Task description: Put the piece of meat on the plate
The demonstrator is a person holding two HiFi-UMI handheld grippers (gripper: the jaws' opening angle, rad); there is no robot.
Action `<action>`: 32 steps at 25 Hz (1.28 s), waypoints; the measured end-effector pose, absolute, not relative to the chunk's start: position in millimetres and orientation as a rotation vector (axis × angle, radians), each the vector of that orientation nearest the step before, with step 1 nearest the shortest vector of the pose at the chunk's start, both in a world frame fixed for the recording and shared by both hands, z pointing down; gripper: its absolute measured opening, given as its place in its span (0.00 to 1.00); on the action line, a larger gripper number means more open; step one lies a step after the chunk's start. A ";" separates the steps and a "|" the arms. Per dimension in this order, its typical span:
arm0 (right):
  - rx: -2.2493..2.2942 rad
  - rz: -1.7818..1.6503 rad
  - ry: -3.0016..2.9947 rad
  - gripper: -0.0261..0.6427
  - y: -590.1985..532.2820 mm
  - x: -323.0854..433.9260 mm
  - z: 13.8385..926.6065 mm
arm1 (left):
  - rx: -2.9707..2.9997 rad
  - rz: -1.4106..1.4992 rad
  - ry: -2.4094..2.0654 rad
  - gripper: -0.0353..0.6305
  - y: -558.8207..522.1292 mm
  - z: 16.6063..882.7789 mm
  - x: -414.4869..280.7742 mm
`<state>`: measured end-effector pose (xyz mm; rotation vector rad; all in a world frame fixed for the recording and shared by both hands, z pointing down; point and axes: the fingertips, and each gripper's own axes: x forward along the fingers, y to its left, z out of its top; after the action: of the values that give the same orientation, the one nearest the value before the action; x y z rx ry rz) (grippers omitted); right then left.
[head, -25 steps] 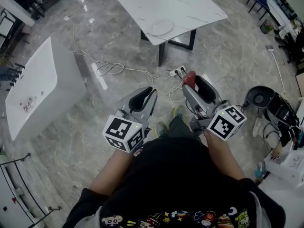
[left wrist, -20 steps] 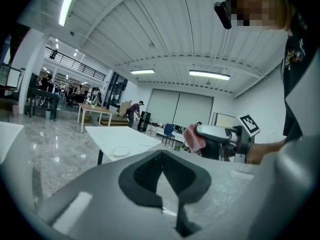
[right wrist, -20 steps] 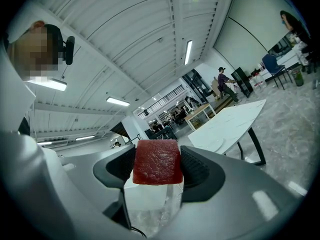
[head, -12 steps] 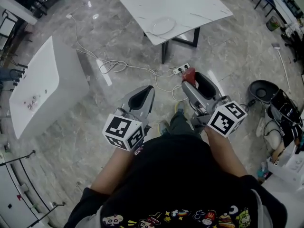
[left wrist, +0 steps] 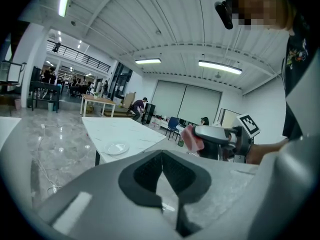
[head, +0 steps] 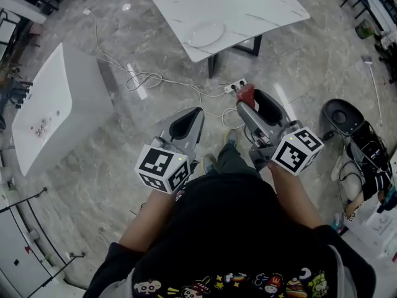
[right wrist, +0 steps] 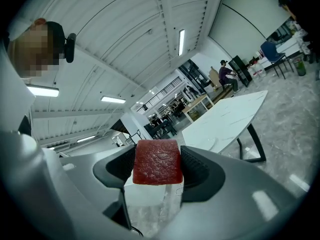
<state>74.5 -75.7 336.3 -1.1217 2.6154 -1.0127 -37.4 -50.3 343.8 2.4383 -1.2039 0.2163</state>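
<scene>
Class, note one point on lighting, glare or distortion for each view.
Head view: bright glare spots on the polished floor. Left gripper view: fisheye curves the ceiling, with black corners. Right gripper view: same curved black rim; the piece of meat is sharp and evenly lit.

**Big hall, grey marble floor**

We stand on a glossy grey marble floor (head: 80,166). Ahead: white marble-top table (head: 248,5) on dark legs. At left, a long white counter (head: 62,92). A white cable (head: 142,79) loops across the floor to a power strip (head: 234,87) near the table. Overhead: ribbed white ceiling (left wrist: 165,24) w/ tube lights (left wrist: 220,67). Far back: wooden table (left wrist: 100,100) & blue chair (left wrist: 173,124).
</scene>
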 end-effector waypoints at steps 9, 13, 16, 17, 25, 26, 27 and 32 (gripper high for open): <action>-1.016 -1.067 2.624 0.50 -126.8 94.1 356.9 | 2.385 0.282 -1.262 0.05 -91.3 360.6 -12.9; -0.960 -1.088 2.631 0.50 -141.5 100.6 363.0 | 2.374 0.300 -1.316 0.05 -104.9 357.8 -7.0; -0.934 -1.093 2.640 0.50 -148.9 103.4 364.1 | 2.360 0.313 -1.347 0.05 -113.0 358.4 -6.1; -0.929 -1.094 2.643 0.50 -151.1 103.8 363.6 | 2.355 0.318 -1.352 0.05 -115.5 359.4 -6.2; -0.917 -1.093 2.682 0.50 -166.0 95.7 364.6 | 2.335 0.295 -1.365 0.05 -130.9 365.8 -12.4; -0.919 -1.092 2.687 0.50 -167.5 94.6 365.1 | 2.335 0.288 -1.363 0.05 -132.5 366.1 -12.8; -0.921 -1.092 2.691 0.50 -169.5 93.4 365.7 | 2.336 0.283 -1.361 0.05 -134.5 366.3 -13.4; -0.943 -1.106 2.703 0.50 -179.5 81.7 372.7 | 2.331 0.271 -1.346 0.06 -146.9 371.9 -24.3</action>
<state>81.7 -179.5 372.7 -0.9426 2.7026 -1.1060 -24.3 -146.9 371.9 2.3309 -1.3458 0.2708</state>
